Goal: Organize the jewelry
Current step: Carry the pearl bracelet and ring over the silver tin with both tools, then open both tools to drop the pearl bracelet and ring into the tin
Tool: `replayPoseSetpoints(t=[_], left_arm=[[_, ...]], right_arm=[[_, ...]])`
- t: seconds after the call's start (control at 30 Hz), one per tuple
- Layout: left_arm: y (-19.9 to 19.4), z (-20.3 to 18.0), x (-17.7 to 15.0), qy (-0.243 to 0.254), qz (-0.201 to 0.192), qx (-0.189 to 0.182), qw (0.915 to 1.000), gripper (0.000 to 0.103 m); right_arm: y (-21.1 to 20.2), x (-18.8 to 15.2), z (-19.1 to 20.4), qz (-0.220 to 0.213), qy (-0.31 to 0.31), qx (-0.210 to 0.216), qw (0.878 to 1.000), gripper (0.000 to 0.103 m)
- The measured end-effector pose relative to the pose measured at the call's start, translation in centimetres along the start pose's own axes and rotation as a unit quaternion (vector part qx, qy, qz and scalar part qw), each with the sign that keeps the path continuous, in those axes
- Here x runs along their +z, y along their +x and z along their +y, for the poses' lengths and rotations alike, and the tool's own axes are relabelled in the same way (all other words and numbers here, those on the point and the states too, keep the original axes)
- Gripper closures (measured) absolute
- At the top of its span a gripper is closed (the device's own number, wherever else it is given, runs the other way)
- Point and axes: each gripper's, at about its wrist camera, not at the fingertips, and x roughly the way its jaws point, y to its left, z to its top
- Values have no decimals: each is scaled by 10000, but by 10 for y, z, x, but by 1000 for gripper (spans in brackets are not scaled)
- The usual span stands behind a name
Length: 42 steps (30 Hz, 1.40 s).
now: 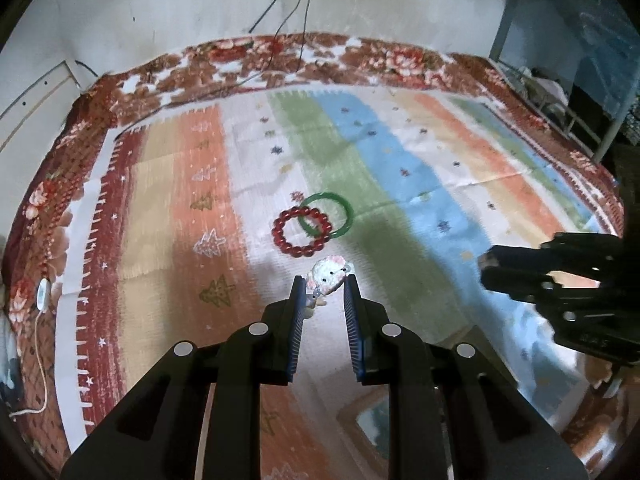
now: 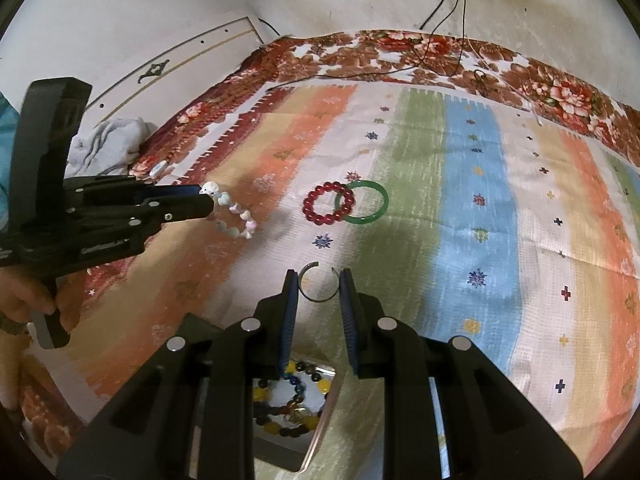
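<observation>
My left gripper (image 1: 324, 284) is shut on a pastel bead bracelet with a white charm (image 1: 327, 274) and holds it above the striped cloth; the right wrist view shows the bracelet (image 2: 236, 214) hanging from its tips. My right gripper (image 2: 319, 282) is shut on a thin silver open bangle (image 2: 310, 292), held between its fingertips. A red bead bracelet (image 1: 301, 232) and a green jade bangle (image 1: 344, 216) lie overlapping on the cloth; they also show in the right wrist view, the red bracelet (image 2: 329, 203) left of the green bangle (image 2: 374, 204).
A shiny tray (image 2: 320, 428) with several dark and yellow bead bracelets (image 2: 292, 400) lies below my right gripper. The striped cloth (image 2: 472, 208) covers a floral bedspread (image 2: 400, 52). Black cables (image 2: 452, 8) hang at the far wall. A white cloth bundle (image 2: 108, 144) lies at left.
</observation>
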Motion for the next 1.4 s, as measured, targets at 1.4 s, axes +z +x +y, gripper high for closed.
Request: replayPoseSetpoints(t=[1.4], left_arm=[[-65,-53,-67,125,-444,-792,9958,60]], right_arm=[[-40,-63,34,20,-187,130,9997,55]])
